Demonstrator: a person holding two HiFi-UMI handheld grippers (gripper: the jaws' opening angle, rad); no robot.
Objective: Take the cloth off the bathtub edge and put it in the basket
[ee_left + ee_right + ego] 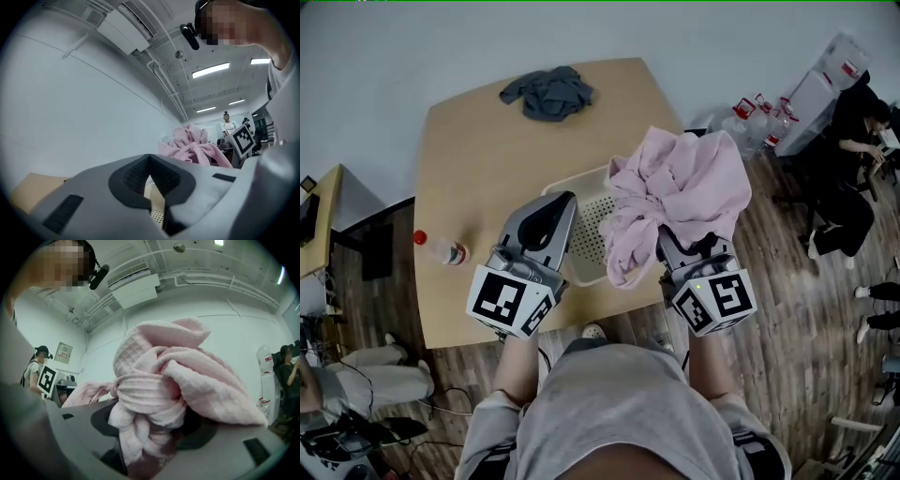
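Right gripper (675,251) tight on bunched pink cloth (680,192) above basket (589,239).

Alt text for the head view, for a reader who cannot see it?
Seen from above, the right tool holds a bunched pink cloth over a cream perforated basket on a wooden table. The left tool hangs empty beside the basket; a grey cloth lies at the table's far end.

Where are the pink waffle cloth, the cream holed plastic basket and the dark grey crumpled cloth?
pink waffle cloth (684,187): head view, bunched middle.
cream holed plastic basket (589,234): head view, perforated inner wall.
dark grey crumpled cloth (548,94): head view, its centre.
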